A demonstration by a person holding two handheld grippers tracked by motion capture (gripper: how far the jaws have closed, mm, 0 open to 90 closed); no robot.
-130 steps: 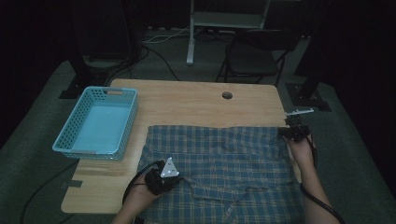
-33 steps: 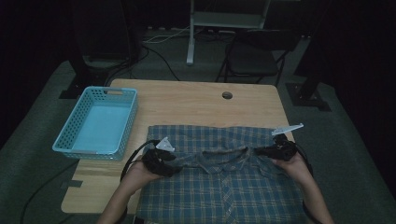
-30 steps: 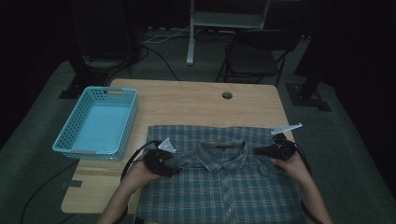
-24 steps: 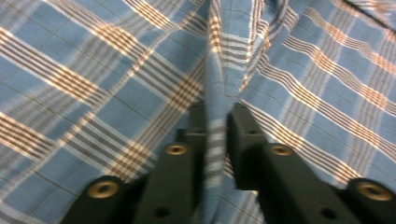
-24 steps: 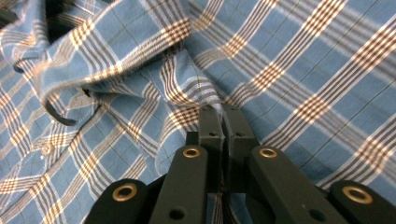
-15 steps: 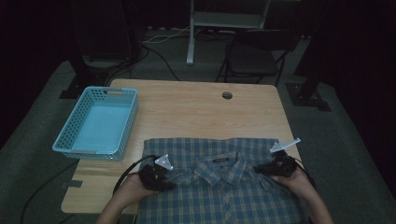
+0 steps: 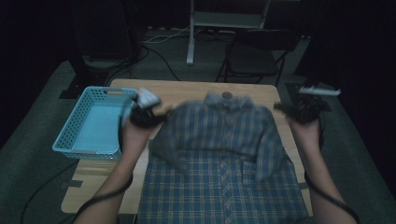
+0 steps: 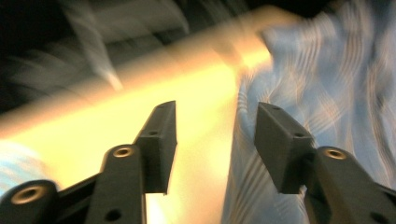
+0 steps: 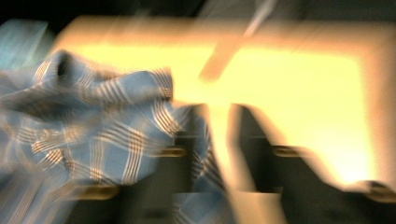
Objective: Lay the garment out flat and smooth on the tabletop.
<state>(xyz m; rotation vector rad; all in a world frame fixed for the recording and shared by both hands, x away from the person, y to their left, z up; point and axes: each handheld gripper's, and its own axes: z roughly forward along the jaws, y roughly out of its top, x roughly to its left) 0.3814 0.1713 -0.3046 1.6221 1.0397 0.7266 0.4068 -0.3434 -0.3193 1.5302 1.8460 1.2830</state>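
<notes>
In the high view a blue plaid shirt (image 7: 224,154) lies on the wooden table (image 7: 187,91) with its long axis running from the person's edge toward the far edge, collar (image 7: 226,100) at the far end near a small dark hole in the tabletop (image 7: 227,94), hem at the near edge. Its upper part is blurred and its sleeves hang down at either side of the chest. The left gripper (image 7: 145,112) is held up at the shirt's left shoulder, just beside the light blue basket (image 7: 93,123) that sits on the table's left part; the right gripper (image 7: 303,108) is held up off the right shoulder, near the table's right edge. From here I cannot tell how either claw stands. A dark folding chair (image 7: 254,53) stands beyond the table. No brand, label or writing can be read. In the left gripper view the two black jaws stand clearly apart with bare tabletop (image 8: 196,121) between them, and the plaid cloth (image 8: 327,84) lies blurred to the right, behind the right-hand jaw. In the right gripper view everything is smeared; the plaid cloth (image 9: 102,126) bunches at the left and reaches the dark jaws, with a bright gap between them, but whether they grip the cloth cannot be told.
</notes>
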